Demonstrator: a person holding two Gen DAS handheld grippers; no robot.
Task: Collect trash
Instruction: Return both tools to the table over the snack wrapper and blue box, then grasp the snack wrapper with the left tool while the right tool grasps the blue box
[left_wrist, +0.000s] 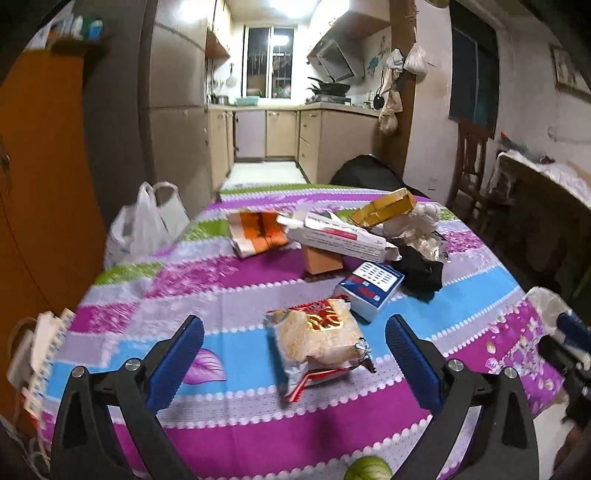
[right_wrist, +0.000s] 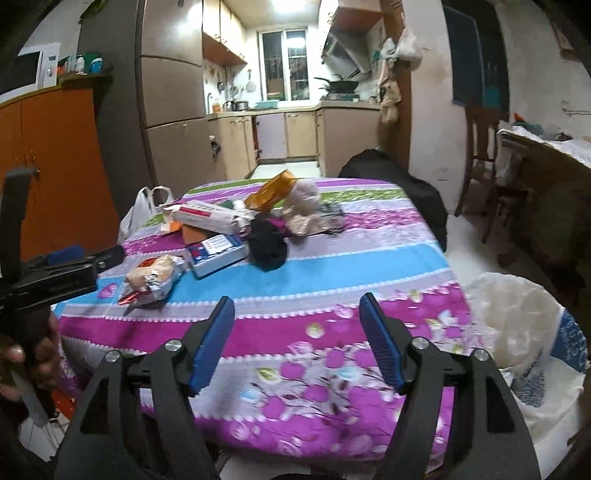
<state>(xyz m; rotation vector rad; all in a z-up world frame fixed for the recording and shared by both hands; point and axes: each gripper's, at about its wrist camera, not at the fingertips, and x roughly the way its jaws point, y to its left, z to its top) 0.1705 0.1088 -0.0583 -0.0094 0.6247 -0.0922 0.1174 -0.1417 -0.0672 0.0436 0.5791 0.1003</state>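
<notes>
Between the left tool's spread pads: snack wrapper, not yet gripped.

Left tool (left_wrist: 294, 363) stands at full spread, empty; the snack wrapper (left_wrist: 317, 341) lies flat on the counter (left_wrist: 229, 280) dead ahead at twelve o'clock, its long axis running roughly along the tool's line of reach, torn end nearest. Right tool (right_wrist: 297, 345) is partly open, empty, over bare cloth; seen from it, the wrapper lies at ten o'clock, well apart. Left hand judged nearer. Lined bin (right_wrist: 517, 325) sits at three o'clock of the right tool.
</notes>
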